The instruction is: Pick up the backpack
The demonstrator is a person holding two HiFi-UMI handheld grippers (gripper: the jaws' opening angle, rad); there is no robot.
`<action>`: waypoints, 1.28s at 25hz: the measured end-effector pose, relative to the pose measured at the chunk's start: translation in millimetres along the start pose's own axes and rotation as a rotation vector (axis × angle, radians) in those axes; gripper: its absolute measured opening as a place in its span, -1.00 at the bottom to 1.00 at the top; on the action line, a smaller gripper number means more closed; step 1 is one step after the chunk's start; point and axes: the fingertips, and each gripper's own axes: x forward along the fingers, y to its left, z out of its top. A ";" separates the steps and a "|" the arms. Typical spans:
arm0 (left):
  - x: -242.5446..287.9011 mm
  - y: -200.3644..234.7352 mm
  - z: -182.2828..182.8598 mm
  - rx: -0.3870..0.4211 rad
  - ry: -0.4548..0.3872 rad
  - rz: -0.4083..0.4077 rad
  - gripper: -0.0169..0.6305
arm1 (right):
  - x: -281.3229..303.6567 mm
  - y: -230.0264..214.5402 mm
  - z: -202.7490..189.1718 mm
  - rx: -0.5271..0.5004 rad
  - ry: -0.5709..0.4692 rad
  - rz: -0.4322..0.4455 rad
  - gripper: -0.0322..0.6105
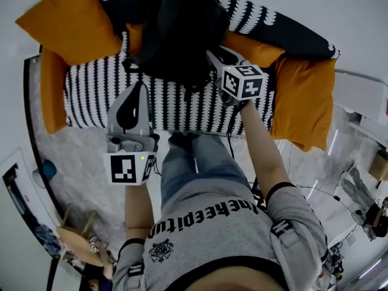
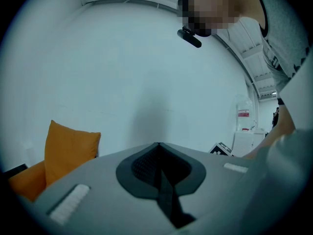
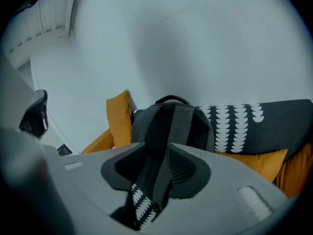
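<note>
Two claws: right gripper [image 3: 157,154] part open, empty, aimed at backpack [image 3: 145,125]; left gripper [image 2: 159,150] closed, empty. Backpack upright on sofa [image 1: 91,96]. Likely soft, saggy, fairly light; top handle [image 3: 172,100] looks best hold, strap [image 3: 180,124] second.

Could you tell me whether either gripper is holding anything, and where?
Nothing is held: left gripper shut, empty; right gripper open, backpack strap between its jaws.
</note>
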 end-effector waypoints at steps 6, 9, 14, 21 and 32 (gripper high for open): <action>2.7 2.1 -1.6 -0.003 0.008 0.041 -0.87 | 26.4 -17.5 1.0 0.007 0.034 0.020 -0.41; 3.8 2.9 -3.7 -0.005 0.014 0.055 -0.86 | 38.6 -29.6 -2.1 0.011 0.054 0.016 -0.36; 7.2 6.1 -7.9 -0.015 0.018 0.083 -0.86 | 59.2 -48.6 -10.3 0.028 0.096 0.012 -0.30; 9.8 13.0 -15.7 -0.026 0.031 0.108 -0.86 | 85.9 -61.6 -18.0 0.023 0.138 0.008 -0.26; 14.4 19.1 -27.2 -0.033 0.063 0.131 -0.86 | 116.6 -61.1 -20.3 0.028 0.142 0.040 -0.26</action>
